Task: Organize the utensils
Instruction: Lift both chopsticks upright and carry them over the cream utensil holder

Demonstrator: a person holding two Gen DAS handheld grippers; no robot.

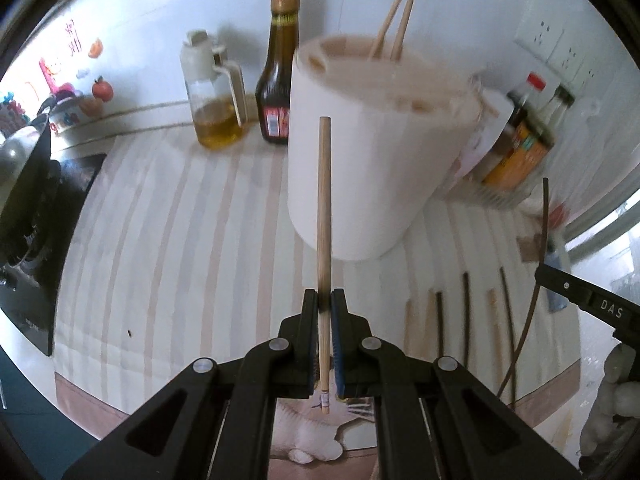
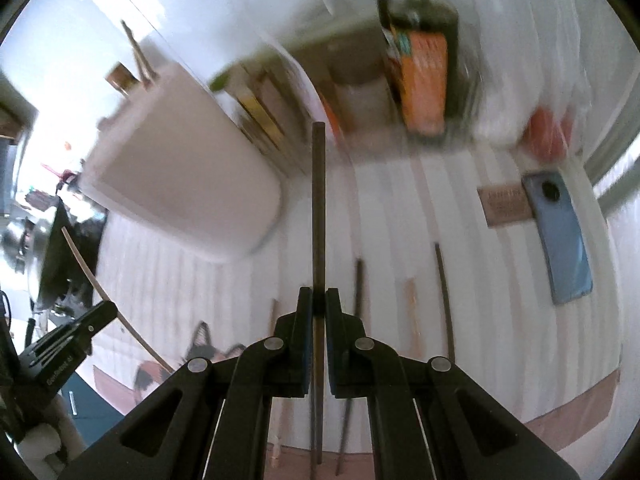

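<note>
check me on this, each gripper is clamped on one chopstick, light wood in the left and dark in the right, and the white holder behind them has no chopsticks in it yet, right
Not quite. The left gripper is clamped on a light wooden chopstick and the right gripper on a dark chopstick, but the white holder is not empty: the left wrist view shows two light chopsticks already standing in it.

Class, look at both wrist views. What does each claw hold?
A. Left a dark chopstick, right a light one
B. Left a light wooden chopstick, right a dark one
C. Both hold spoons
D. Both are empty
B: the left claw is clamped on a light wooden chopstick, and the right claw on a dark chopstick.
</note>
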